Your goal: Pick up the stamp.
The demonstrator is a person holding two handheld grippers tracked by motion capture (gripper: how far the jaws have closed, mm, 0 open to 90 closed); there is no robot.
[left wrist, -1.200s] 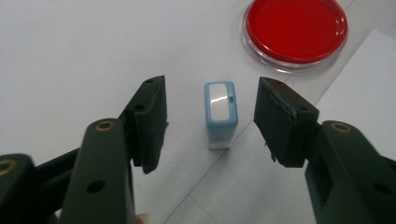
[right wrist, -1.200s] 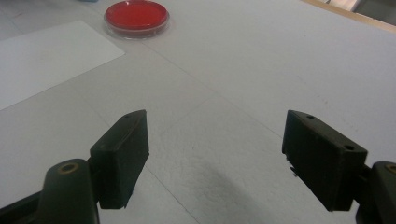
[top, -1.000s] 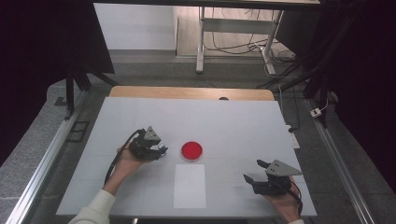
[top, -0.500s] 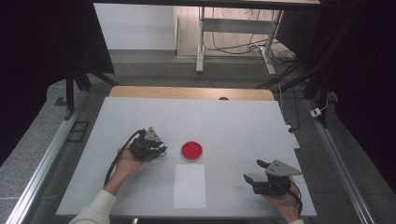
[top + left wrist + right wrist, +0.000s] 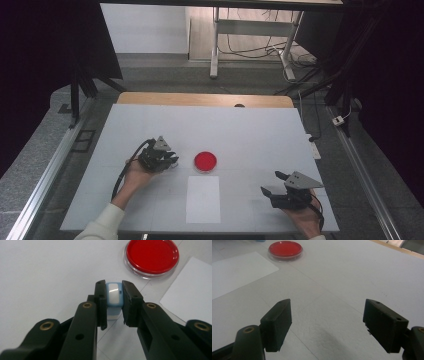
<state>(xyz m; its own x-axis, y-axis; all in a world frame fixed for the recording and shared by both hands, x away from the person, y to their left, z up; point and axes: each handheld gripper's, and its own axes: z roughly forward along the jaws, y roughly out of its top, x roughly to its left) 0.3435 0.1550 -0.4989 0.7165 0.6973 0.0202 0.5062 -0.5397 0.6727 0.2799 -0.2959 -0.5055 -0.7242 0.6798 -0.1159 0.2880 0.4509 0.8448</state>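
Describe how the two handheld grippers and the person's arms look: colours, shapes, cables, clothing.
Both grippers, left gripper and right gripper, are black with two blocky flat-faced jaws, brass-coloured pivot pins and a grey three-cornered plate on top. A black cable loops back from the left one. The left forearm wears a white sleeve.

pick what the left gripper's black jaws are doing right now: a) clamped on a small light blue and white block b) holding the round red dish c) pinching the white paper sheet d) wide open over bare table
a: in the left gripper view the left gripper has its jaws closed against both sides of the small light blue and white block, while the round red dish and white paper sheet lie apart on the table.
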